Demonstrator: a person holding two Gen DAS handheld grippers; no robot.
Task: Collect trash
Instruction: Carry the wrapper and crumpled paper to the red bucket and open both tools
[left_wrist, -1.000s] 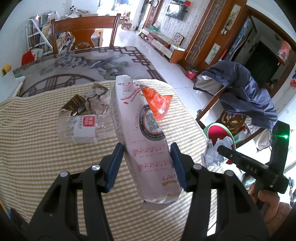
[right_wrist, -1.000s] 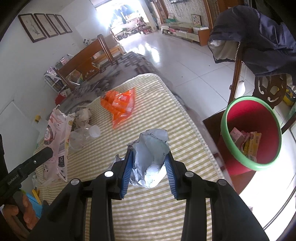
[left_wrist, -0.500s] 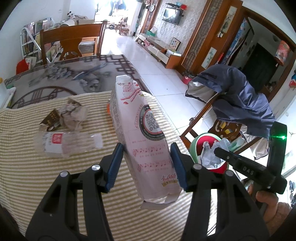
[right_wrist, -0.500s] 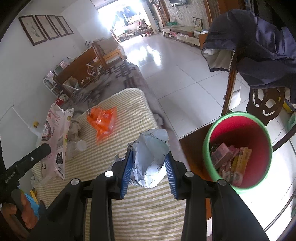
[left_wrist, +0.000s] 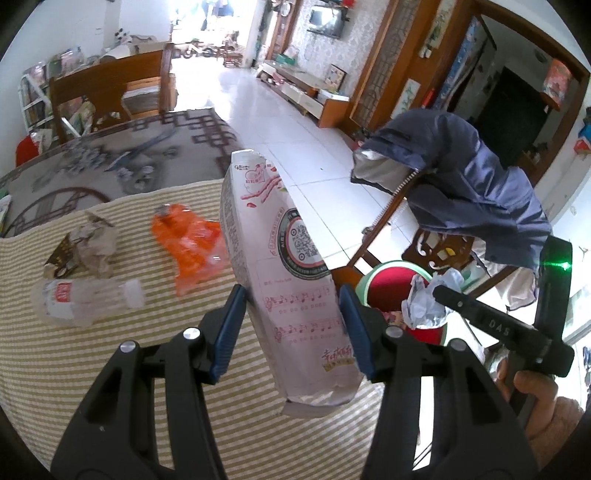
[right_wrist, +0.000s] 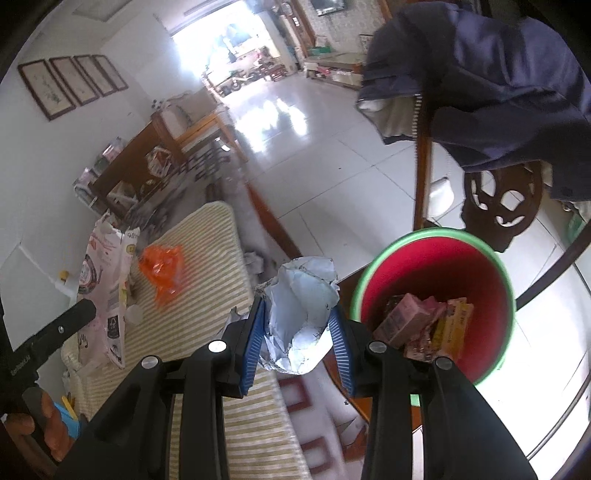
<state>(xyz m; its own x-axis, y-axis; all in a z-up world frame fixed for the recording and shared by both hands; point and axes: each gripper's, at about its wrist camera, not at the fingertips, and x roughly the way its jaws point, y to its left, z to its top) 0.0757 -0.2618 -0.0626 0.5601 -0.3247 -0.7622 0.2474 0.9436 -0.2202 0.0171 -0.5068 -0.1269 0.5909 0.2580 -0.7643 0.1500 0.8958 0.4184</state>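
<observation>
My left gripper (left_wrist: 291, 325) is shut on a tall pink-and-white paper bag (left_wrist: 284, 266), held upright above the striped tablecloth (left_wrist: 110, 369). My right gripper (right_wrist: 297, 332) is shut on a crumpled silver-white wrapper (right_wrist: 301, 314), held at the table's edge beside the red bin with a green rim (right_wrist: 436, 295). The bin holds several wrappers. The bin (left_wrist: 388, 288), the wrapper (left_wrist: 428, 295) and the right gripper (left_wrist: 439, 295) also show in the left wrist view. An orange plastic bag (left_wrist: 188, 243), a clear plastic bottle (left_wrist: 85, 301) and crumpled brown paper (left_wrist: 88, 247) lie on the table.
A wooden chair draped with a navy jacket (left_wrist: 472, 184) stands behind the bin. A second table with a patterned top (left_wrist: 110, 162) and a wooden chair (left_wrist: 110, 88) lie farther back. White tiled floor (right_wrist: 325, 155) stretches beyond the table.
Both grippers have moved right towards the bin with their loads. The right gripper with the wrapper has gone from over the tablecloth to the table's edge next to the bin.
</observation>
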